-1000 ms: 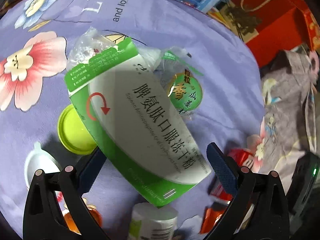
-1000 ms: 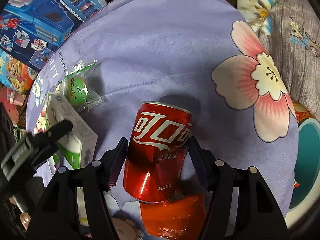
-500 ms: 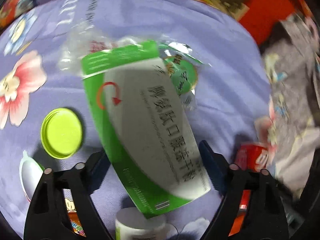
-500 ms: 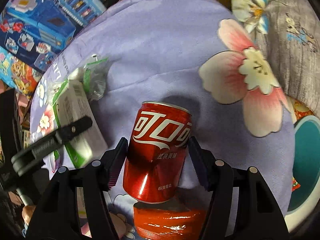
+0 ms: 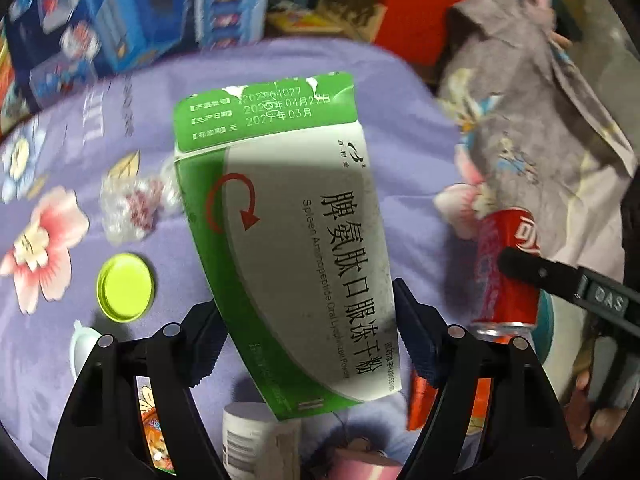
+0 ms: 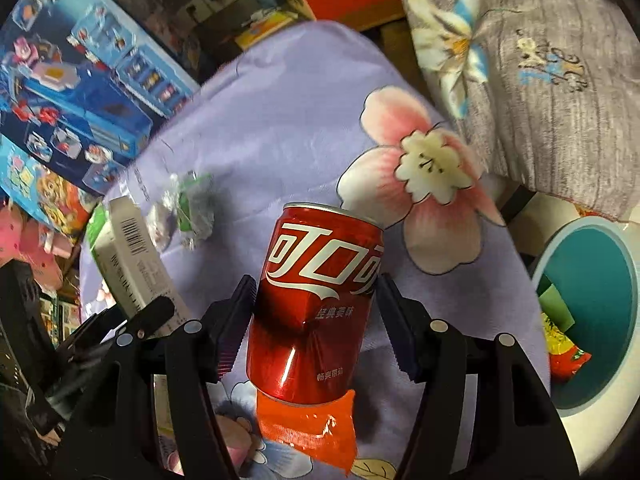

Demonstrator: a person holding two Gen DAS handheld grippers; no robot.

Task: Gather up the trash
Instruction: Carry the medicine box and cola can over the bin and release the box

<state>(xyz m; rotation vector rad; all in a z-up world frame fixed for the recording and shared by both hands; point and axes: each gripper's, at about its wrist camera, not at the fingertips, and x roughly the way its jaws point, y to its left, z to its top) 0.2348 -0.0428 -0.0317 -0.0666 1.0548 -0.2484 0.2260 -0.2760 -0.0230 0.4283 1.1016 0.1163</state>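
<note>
Left hand-held gripper (image 5: 306,330): your jaws are clamped on the green-and-white medicine box (image 5: 288,240), gripping its lower half. The box is lifted clear of the purple floral cloth (image 5: 280,64) and tilts away from you, the long upper end unsupported.

Right hand-held gripper (image 6: 316,320): jaws clamped on the red cola can (image 6: 320,300), held above the same cloth. The can wall shows a dent near the grip line.

Teal bin (image 6: 600,264) sits at your right, already holding wrappers. Judged next step: carry both items there.

Risks:
- The box is thin card and looks empty; squeeze harder and it may buckle and slide out sideways.
- The dented can gives the pads a poor seat; a quick swing could rotate it out of the jaws.
- Both grippers are close together, with the can just beside the box. Moving both toward the bin at once could knock one item against the other.
- Loose trash remains on the cloth: yellow-green lid (image 5: 126,286), crumpled clear wrapper (image 5: 132,204), orange wrapper (image 6: 308,428).
</note>
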